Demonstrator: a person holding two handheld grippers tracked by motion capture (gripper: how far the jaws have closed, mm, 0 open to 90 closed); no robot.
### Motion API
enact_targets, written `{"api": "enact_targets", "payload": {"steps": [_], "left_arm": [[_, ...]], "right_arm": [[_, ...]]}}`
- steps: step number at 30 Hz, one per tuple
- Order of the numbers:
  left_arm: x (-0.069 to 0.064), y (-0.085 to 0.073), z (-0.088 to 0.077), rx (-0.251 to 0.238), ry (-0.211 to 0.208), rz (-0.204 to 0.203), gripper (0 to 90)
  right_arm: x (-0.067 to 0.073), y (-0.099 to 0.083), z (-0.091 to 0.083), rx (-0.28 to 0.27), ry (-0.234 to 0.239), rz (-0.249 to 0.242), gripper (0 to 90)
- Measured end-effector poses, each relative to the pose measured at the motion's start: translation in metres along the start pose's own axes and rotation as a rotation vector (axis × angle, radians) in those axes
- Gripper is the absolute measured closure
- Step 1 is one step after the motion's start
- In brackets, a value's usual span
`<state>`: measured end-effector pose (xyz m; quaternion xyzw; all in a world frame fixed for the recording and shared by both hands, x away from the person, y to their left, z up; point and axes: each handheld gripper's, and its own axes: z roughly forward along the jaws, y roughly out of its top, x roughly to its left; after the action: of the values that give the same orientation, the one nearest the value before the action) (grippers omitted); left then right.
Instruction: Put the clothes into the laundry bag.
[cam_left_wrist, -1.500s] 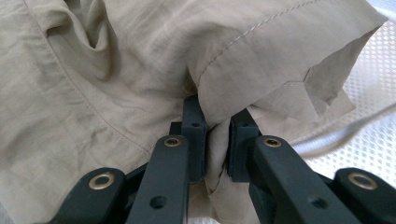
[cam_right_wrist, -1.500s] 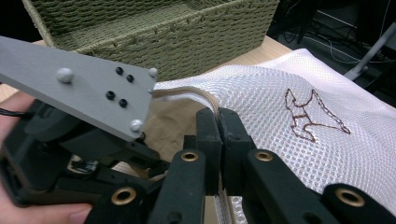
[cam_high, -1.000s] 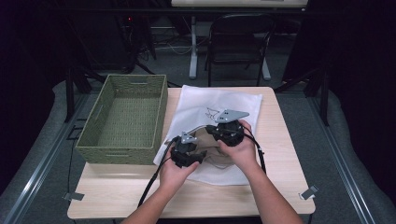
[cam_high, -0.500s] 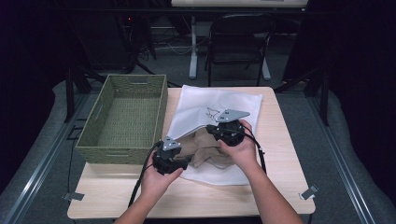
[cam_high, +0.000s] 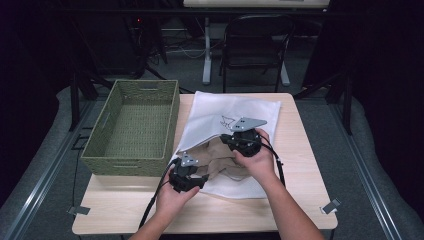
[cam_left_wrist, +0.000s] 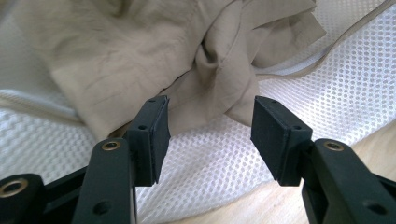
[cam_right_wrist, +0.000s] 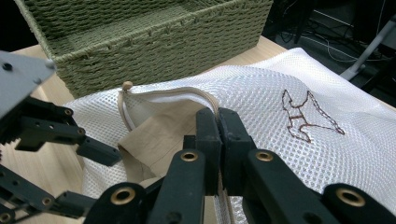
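**Ana:** Tongs first, the left ones. How wide are they?

**Ben:** The left tongs (cam_high: 196, 181) stand about half open near the front edge of the bench (cam_high: 125, 212), just beside the front left corner of the white mesh bag (cam_high: 220, 112). In the left gripper view the two pads are apart, with bare mesh showing in the gap. The beige cloth (cam_left_wrist: 154, 60) bunches up just beyond the pad tips, and a fold of it lies against the inner face of one pad. Neither pad presses on it, so nothing is gripped.

**Ana:** And the right tongs?

**Ben:** The right tongs (cam_right_wrist: 218, 122) are closed. In the right gripper view the two jaws sit flat together and pinch the beige-trimmed rim of the bag's mouth, lifting it slightly so the opening gapes. The left tongs show at the left edge of that view, near the opening.

**Ana:** Where does the bag lie?

**Ben:** It is spread across the middle of the bench, reaching from near the front edge to the back edge, with a small embroidered outline (cam_right_wrist: 306, 114) on its upper face. The beige cloth sits in the bag's mouth at its front left part, partly spilling out between the two tongs.

**Ana:** Anything beside it?

**Ben:** A green woven basket (cam_high: 95, 150) stands on the left side of the bench, touching the bag's left edge.
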<state>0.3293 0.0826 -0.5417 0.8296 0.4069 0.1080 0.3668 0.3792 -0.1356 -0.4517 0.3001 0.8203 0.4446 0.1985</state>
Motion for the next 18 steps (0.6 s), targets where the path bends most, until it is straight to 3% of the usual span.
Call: {"api": "enact_targets", "payload": {"steps": [7,10,12,18], "left_arm": [[-0.006,0.002,0.017,-0.004,-0.002,0.005,49.6],[-0.01,0.003,0.029,0.008,-0.004,0.025,68.7],[-0.012,0.003,0.031,0.002,0.009,0.028,76.3],[-0.016,0.006,0.04,-0.004,0.011,0.023,85.5]], "right_arm": [[0.002,0.0,0.001,0.004,-0.003,-0.006,88.2],[0.002,0.0,0.001,0.004,-0.003,-0.005,88.2],[0.002,0.0,0.001,0.003,-0.003,-0.005,88.2],[0.002,0.0,0.001,0.003,-0.002,-0.004,88.2]]}}
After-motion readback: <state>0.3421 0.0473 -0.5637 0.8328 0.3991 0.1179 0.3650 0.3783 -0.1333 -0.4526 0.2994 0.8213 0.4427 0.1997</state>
